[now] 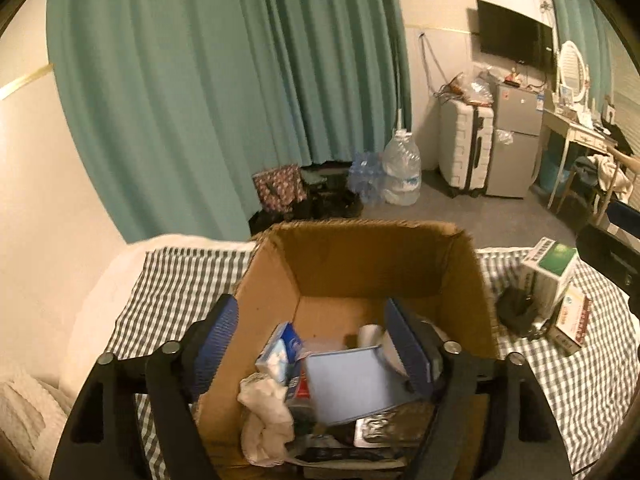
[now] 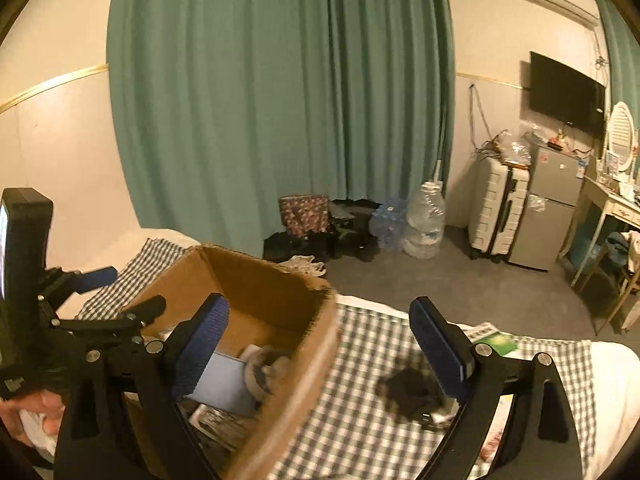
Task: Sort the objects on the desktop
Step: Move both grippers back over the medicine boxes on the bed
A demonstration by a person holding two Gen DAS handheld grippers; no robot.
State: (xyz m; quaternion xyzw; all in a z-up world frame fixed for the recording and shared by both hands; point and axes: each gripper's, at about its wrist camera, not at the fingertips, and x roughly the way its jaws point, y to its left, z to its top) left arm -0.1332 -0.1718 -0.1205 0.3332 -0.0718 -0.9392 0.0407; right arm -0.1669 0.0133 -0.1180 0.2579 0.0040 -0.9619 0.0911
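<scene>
A brown cardboard box (image 1: pixel 360 228) stands on a checked cloth (image 1: pixel 180 276). Inside it lie a pale blue flat pouch (image 1: pixel 348 384), a white cloth (image 1: pixel 266 412), a blue tissue pack (image 1: pixel 280 352) and a white roll (image 1: pixel 372 334). My left gripper (image 1: pixel 314 344) hangs open over the box, pads touching nothing. My right gripper (image 2: pixel 320 348) is open too, astride the box's right wall (image 2: pixel 316 344) without gripping it. A black object (image 2: pixel 408 392) lies on the cloth just inside its right finger. A green-and-white carton (image 1: pixel 554 264) and a red-and-white carton (image 1: pixel 576 320) lie right of the box.
The cloth covers a white bed (image 2: pixel 616 368). Beyond it are green curtains (image 1: pixel 224 80), water bottles (image 1: pixel 402 172), a white suitcase (image 1: pixel 464 144), a small grey fridge (image 1: pixel 516 140) and a dressing table (image 1: pixel 576 132). A hand (image 2: pixel 36 404) holds the left gripper's handle.
</scene>
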